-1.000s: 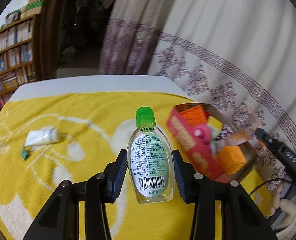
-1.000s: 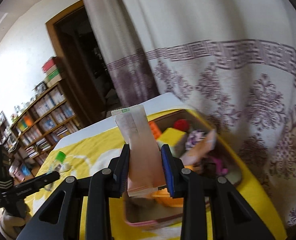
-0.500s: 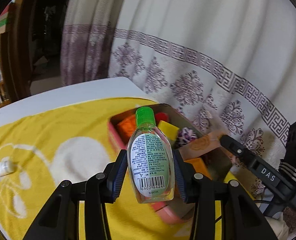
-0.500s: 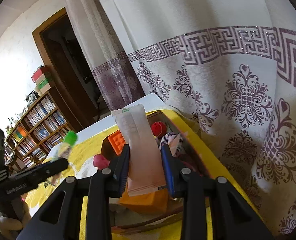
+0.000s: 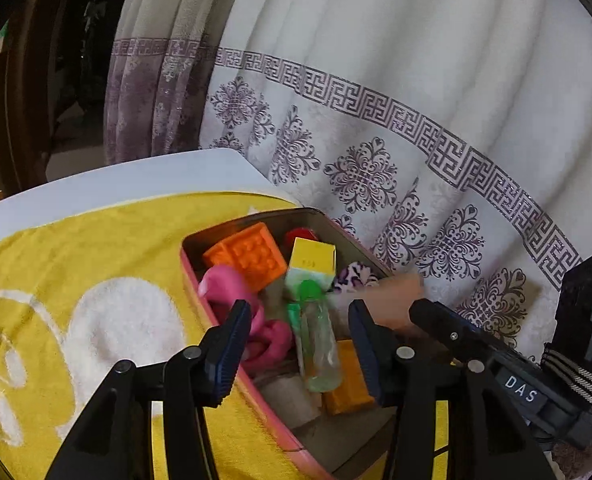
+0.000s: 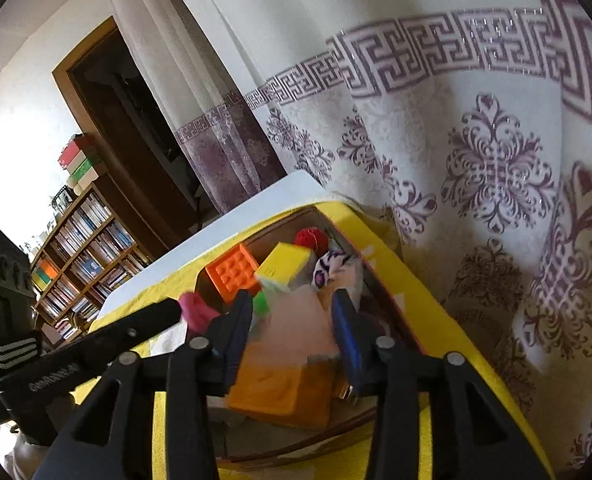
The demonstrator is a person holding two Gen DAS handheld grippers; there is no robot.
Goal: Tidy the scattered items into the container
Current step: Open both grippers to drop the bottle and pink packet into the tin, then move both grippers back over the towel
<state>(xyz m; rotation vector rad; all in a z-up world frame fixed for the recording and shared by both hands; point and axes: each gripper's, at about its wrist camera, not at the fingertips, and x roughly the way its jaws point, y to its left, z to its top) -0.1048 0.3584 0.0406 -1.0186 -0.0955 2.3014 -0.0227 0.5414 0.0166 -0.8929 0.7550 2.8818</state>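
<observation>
In my left wrist view a yellow towel (image 5: 96, 264) fills the left. My left gripper (image 5: 302, 346), bottom centre, has its jaws opening; the green-capped clear bottle (image 5: 316, 344) lies free between them inside the pink tin (image 5: 232, 364). In my right wrist view my right gripper (image 6: 292, 330), bottom centre, is opening too, a blurred pale sachet (image 6: 296, 324) loose between its pads above the orange block (image 6: 280, 388).

White letters "DAS" stand on the black right gripper (image 5: 380, 320) body, left wrist view. Embossed lettering on the left gripper (image 6: 216, 312) arm, right wrist view: illegible.
</observation>
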